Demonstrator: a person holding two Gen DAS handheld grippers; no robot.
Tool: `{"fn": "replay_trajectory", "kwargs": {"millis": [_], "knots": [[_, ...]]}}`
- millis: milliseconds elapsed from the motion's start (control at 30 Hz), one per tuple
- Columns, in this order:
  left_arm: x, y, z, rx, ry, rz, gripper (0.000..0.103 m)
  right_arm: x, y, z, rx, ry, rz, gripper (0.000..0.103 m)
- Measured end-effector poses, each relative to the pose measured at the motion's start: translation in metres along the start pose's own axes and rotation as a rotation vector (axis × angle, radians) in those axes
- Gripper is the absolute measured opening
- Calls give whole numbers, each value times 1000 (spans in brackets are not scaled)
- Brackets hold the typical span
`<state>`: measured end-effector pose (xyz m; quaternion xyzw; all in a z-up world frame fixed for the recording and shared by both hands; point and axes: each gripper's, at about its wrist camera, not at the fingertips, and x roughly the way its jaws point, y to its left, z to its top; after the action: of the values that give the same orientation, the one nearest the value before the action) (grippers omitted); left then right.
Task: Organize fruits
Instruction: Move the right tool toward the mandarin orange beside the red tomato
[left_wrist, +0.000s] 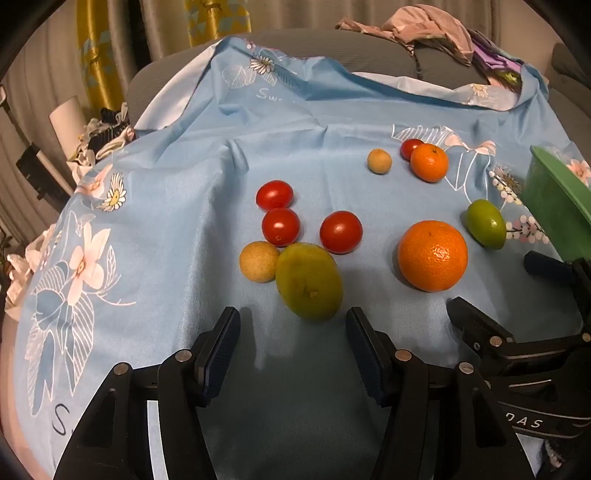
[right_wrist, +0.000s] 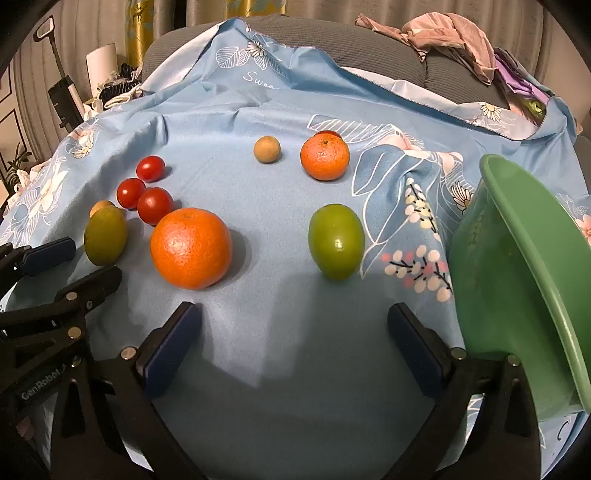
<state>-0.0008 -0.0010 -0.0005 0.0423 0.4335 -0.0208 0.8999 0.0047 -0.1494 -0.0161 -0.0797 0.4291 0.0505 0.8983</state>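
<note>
Left gripper (left_wrist: 293, 326) spread, empty — near yellow-green fruit (left_wrist: 308, 281). Right gripper (right_wrist: 295, 321) spread, empty — large orange (right_wrist: 191, 248) near-left, green bowl (right_wrist: 524, 280) right.

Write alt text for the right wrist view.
The open right gripper hovers over a blue floral cloth, with a large orange and a green fruit just ahead. A green bowl stands at right; tomatoes cluster at left.

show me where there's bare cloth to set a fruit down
Bare cloth lies between the big orange and the green fruit, and just ahead of the right hand-held gripper. The tomato cluster on the left is crowded.
</note>
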Motion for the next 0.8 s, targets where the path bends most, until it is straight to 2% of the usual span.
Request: {"fn": "replay_trajectory", "kwargs": {"millis": [133, 233, 367, 467, 533, 600, 667, 733, 800], "knots": [[-3, 4, -4, -9, 12, -3, 60, 0, 0, 1, 9, 10, 2, 102], [-7, 12, 0, -65, 29, -55, 60, -1, -3, 5, 27, 53, 35, 100], [-21, 25, 10, -179, 12, -133, 60, -20, -9, 11, 105, 17, 156, 100], [-34, 27, 18, -215, -25, -167, 60, -39, -13, 21, 142, -39, 185, 99], [-40, 24, 24, -219, -40, -189, 60, -48, -17, 33, 178, -56, 205, 93], [-40, 19, 30, -217, -27, -212, 60, -55, -24, 49, 209, -60, 216, 89], [-36, 9, 36, -190, 2, -247, 60, -59, -35, 66, 234, -77, 204, 82], [-25, -4, 39, -160, 38, -245, 60, -54, -44, 88, 250, -72, 201, 71], [-15, -14, 40, -141, 63, -241, 60, -39, -47, 103, 253, -45, 215, 69]]}}
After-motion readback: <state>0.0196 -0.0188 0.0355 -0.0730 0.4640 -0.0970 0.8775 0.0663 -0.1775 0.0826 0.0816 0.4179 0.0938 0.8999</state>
